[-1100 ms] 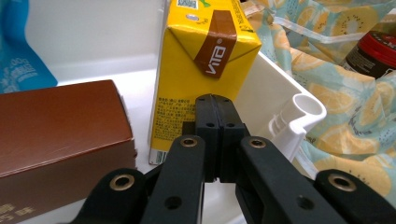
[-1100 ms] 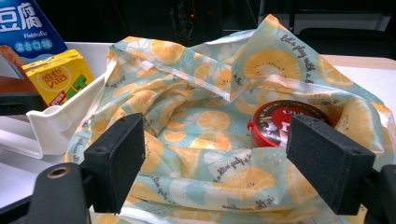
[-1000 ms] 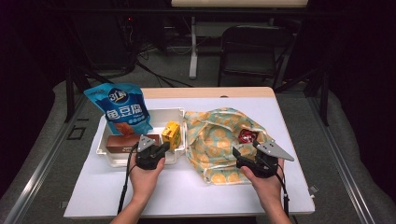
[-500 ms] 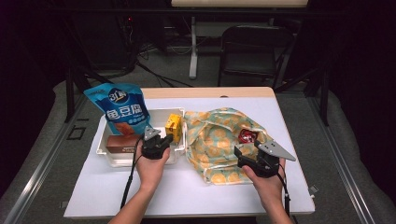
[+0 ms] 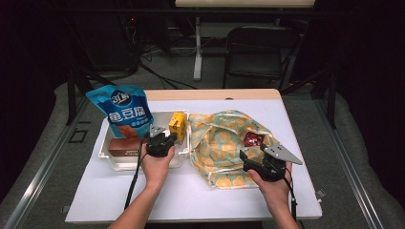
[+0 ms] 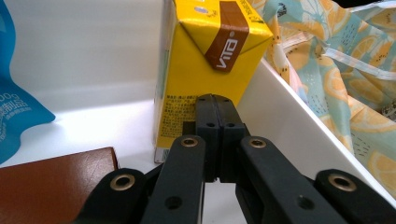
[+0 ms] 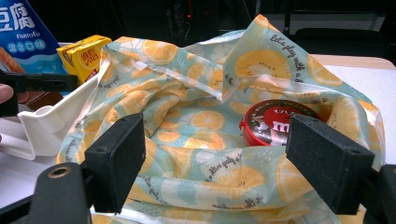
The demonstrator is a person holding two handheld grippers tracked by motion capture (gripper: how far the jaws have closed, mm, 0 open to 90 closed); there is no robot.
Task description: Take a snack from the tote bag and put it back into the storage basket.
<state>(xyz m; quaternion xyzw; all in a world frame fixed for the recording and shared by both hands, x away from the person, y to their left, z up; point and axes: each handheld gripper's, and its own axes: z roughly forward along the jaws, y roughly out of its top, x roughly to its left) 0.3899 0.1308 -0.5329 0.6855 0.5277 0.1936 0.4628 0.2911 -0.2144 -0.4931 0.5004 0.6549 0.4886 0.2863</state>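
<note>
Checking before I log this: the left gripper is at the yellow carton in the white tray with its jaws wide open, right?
Not quite. The left gripper is at the yellow carton in the white tray, but its jaws are shut, pressed together, as the left gripper view shows.

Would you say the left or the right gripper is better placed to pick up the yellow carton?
Left. The left gripper, jaws shut, points at the carton in the tray. The right gripper is open at the bag, farther away.
</note>
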